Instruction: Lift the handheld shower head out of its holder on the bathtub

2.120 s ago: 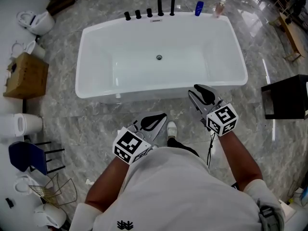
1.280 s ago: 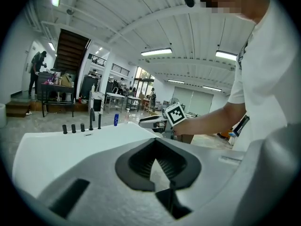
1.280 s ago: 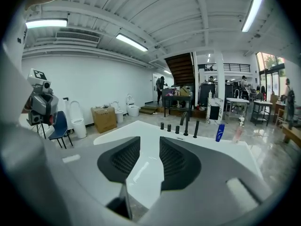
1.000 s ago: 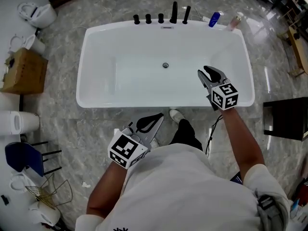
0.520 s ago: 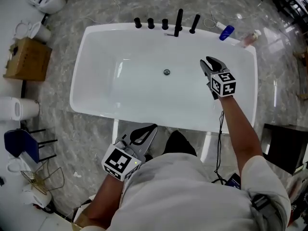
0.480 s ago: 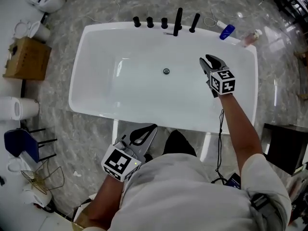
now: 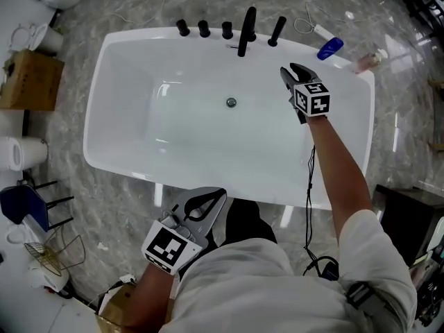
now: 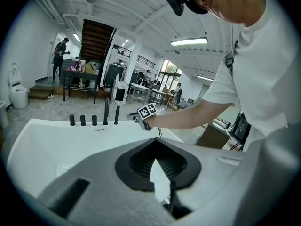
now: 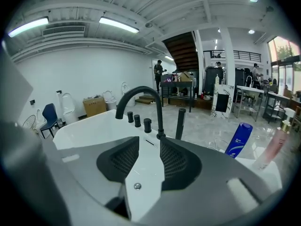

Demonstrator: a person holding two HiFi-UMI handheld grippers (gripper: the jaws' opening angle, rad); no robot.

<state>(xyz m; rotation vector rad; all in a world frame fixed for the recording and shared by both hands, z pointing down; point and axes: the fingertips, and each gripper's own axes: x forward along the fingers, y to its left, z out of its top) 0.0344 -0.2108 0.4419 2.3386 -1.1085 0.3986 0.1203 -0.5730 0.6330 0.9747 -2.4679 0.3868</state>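
The handheld shower head (image 7: 277, 31) is a slim black stick standing upright in its holder on the far rim of the white bathtub (image 7: 121, 165), just right of the curved black spout (image 7: 246, 32). My right gripper (image 7: 286, 69) hovers over the tub a short way in front of it. Its jaws are opening with nothing between them. In the right gripper view the shower head (image 9: 179, 124) stands just ahead of the right gripper (image 9: 149, 142), to the right. My left gripper (image 7: 220, 193) hangs by the near rim, fingertips together, empty. The left gripper (image 8: 155, 158) faces the shower head (image 8: 116, 116).
Three black knobs (image 7: 203, 28) stand left of the spout. A blue bottle (image 7: 331, 48) and a pink bottle (image 7: 366, 60) lie at the tub's far right corner. The drain (image 7: 230, 102) sits mid-tub. A cardboard box (image 7: 26, 80) and toilets (image 7: 17, 153) line the left floor.
My right gripper has reached farther across the tub toward the far-rim fixtures. The person has leaned over the tub, with the left gripper staying near the body at the near rim.
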